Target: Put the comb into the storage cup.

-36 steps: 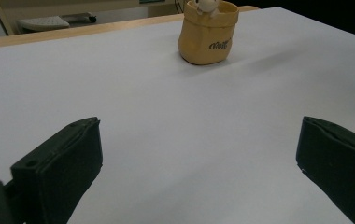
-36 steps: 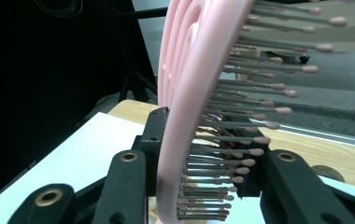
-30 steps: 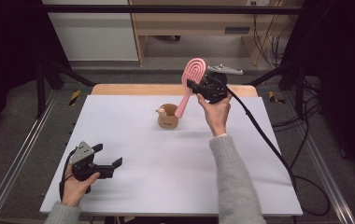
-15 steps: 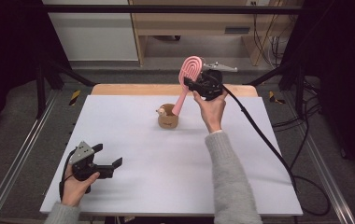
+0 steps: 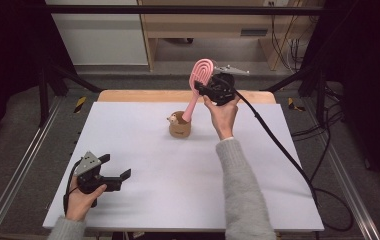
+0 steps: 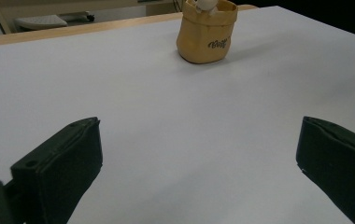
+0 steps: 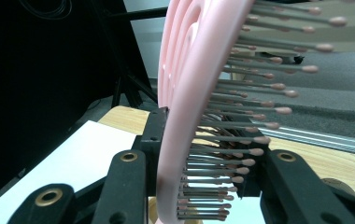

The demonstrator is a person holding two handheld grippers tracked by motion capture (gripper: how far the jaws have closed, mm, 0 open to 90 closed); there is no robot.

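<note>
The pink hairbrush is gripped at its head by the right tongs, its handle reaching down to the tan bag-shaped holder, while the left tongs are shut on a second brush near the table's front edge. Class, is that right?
One error: the left tongs hold nothing and stand open, as the left gripper view shows. The rest holds: the right tongs grip the pink hairbrush at its head, handle reaching down to the tan bag-shaped holder.
</note>
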